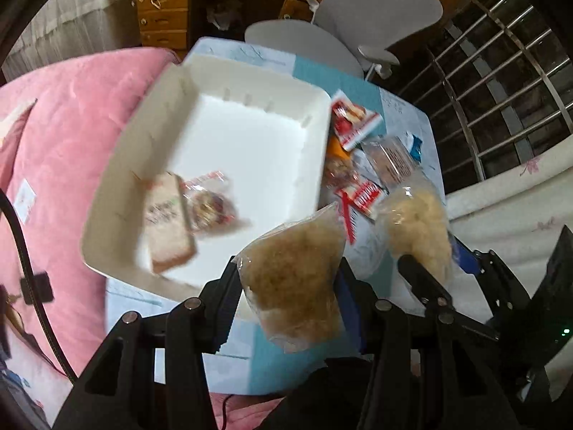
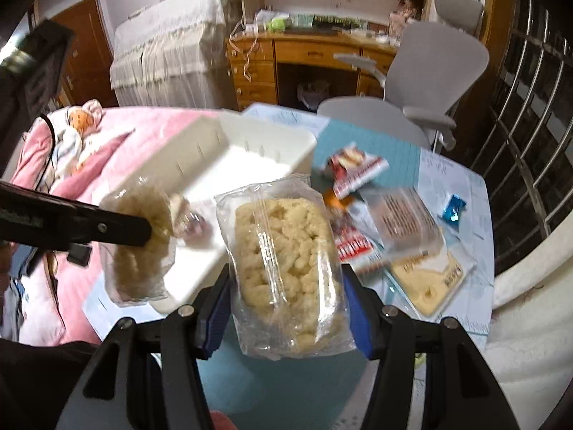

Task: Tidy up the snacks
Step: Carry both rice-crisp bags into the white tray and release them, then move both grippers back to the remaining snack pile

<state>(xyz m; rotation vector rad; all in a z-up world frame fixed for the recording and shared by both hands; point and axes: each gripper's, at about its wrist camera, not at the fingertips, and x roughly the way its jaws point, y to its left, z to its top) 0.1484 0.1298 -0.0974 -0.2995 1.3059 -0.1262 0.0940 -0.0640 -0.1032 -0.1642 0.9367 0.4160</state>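
- Left wrist view: white bin sits far left on the table, two wrapped snacks in its near-left corner.
- Left gripper is clamped on a clear-bagged rice cake, near the bin's near-right edge.
- Right gripper pinches a second rice cake, lifted above the table.
- Loose snack packets lie to the right.

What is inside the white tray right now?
In the white tray: a beige packet and a clear-wrapped snack beside it, the rest bare. The left gripper's rice cake bag hides the near corner.
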